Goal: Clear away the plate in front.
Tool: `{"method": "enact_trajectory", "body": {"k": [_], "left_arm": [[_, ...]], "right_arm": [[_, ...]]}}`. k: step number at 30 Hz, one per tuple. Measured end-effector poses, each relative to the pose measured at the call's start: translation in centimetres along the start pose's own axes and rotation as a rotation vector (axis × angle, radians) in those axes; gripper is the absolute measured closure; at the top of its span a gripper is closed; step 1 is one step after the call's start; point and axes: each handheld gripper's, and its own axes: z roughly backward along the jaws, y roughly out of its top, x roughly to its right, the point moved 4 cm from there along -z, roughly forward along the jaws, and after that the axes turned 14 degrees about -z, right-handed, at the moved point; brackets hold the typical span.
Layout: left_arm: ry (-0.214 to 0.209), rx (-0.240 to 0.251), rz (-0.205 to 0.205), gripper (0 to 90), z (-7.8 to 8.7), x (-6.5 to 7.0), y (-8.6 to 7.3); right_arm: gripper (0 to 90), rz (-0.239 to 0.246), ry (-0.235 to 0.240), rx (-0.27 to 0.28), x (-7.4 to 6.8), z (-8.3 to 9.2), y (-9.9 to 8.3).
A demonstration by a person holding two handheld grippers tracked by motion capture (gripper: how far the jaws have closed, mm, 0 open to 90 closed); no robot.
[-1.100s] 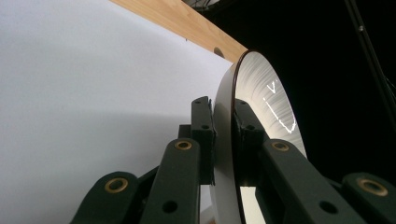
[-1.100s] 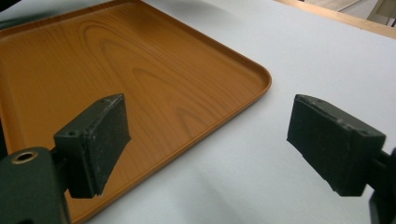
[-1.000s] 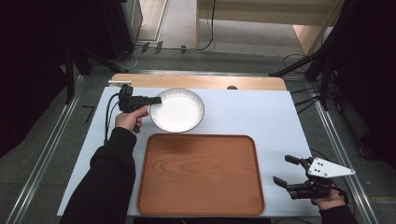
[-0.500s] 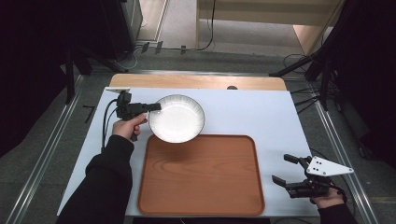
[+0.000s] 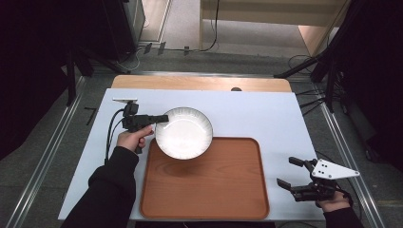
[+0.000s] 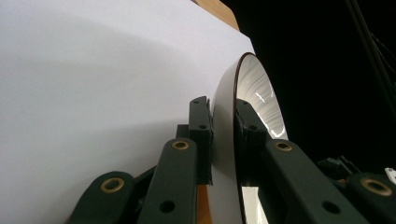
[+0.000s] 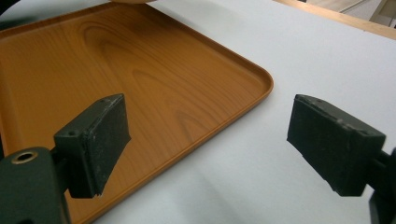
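So the left gripper has its jaws pinching the rim of the white bowl, one jaw on the outside wall and one inside, which you can see really clearly in the left gripper view. The bowl is lifted off the white tabletop and hangs half over the far left corner of the wooden tray, throwing a shadow on it. Looks to me like the job is getting the bowl onto the tray. With a one-sided rim grip like that, I'd say the trick is to keep the bowl level, carry it a bit further in toward the middle of the tray so it clears the raised lip, then lower it flat before letting go, otherwise it could tip or clip the edge. The right gripper sits off by the tray's near right corner, jaws spread wide with nothing between them, just waiting there.
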Motion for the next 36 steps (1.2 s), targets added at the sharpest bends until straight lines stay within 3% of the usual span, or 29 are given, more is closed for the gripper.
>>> {"method": "enact_trajectory", "body": {"k": [5,12,24,36], "left_arm": [[-0.022,-0.002,0.013,80.5,0.1,0.4,-0.7],[-0.024,-0.036,-0.012,80.2,0.3,1.6,-2.3],[-0.039,-0.043,-0.033,79.6,0.8,2.7,-3.6],[-0.037,-0.084,-0.073,79.3,0.1,3.8,-5.3]], "right_arm": [[13.6,0.001,-0.001,0.002,0.0,0.0,0.0],[13.6,0.006,0.000,-0.004,0.0,0.0,-0.1],[13.6,0.002,-0.001,0.004,0.0,0.1,0.0],[13.6,0.005,0.002,0.004,0.0,0.1,0.0]]}}
